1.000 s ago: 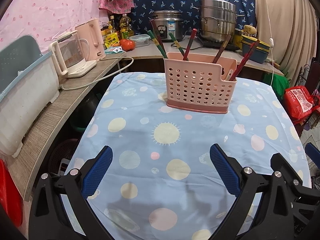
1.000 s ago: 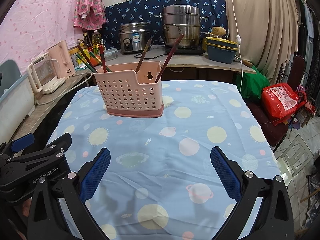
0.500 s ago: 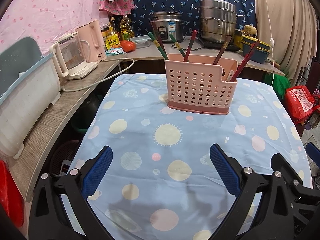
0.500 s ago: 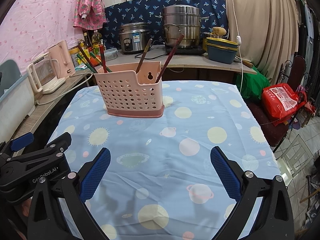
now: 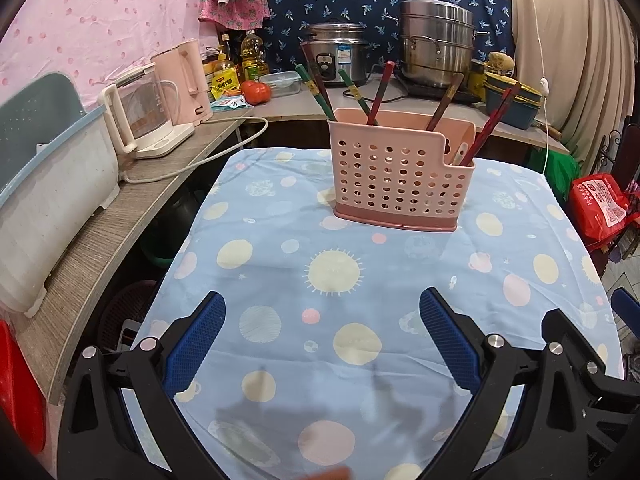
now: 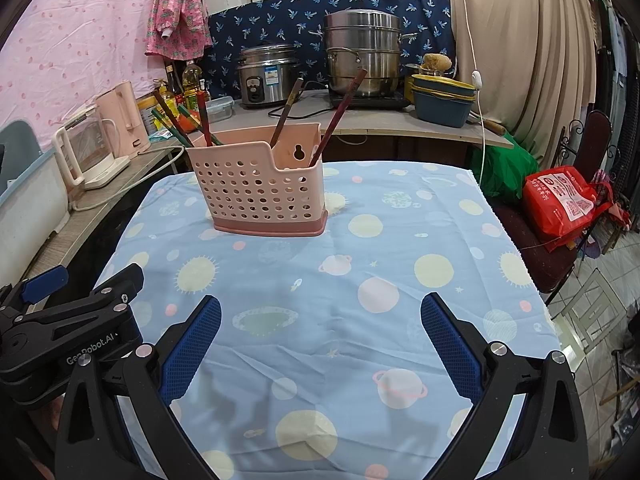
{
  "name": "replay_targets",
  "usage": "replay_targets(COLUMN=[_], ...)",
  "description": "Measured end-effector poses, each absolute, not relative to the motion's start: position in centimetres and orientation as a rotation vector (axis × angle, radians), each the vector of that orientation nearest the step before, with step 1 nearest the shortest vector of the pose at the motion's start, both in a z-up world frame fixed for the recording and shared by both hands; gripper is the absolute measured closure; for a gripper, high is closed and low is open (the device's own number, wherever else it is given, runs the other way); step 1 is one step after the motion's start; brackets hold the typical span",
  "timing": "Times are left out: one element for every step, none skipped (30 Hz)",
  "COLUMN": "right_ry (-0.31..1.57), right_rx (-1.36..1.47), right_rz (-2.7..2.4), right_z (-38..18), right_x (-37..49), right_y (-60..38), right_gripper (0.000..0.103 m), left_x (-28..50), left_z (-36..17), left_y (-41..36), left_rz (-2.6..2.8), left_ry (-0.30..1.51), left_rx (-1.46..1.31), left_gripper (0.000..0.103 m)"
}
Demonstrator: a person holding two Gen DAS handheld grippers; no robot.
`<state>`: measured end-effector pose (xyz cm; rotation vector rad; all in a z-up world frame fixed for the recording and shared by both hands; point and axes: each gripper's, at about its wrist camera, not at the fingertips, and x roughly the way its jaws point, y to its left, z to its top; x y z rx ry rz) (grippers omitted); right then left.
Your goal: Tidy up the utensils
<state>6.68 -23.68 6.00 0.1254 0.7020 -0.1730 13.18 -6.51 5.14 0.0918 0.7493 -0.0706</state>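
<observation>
A pink perforated utensil holder stood upright on the bench, upper centre of the left wrist frame, with green and red chopsticks leaning in its taller section and two reddish-brown ones by the lower notch. The right wrist view, where the holder sat upper left, alone showed a keyhole slot in its back wall. Both the left gripper and right gripper hung released, jaws wide, holding nothing, well short of the holder. A glass kettle stood at the left.
</observation>
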Motion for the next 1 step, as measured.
replay_targets(right_ry=[0.703], right_rx=[0.127], right_rz=[-0.173], right_z=[5.95], right_x=[6.68], right_y=[-23.71], right_gripper=[0.007], left_x=[13.20], left_z=[5.09], left_y=[-6.55], left_rz=[-0.072], left_ry=[0.750], left_rx=[0.092], left_gripper=[0.010])
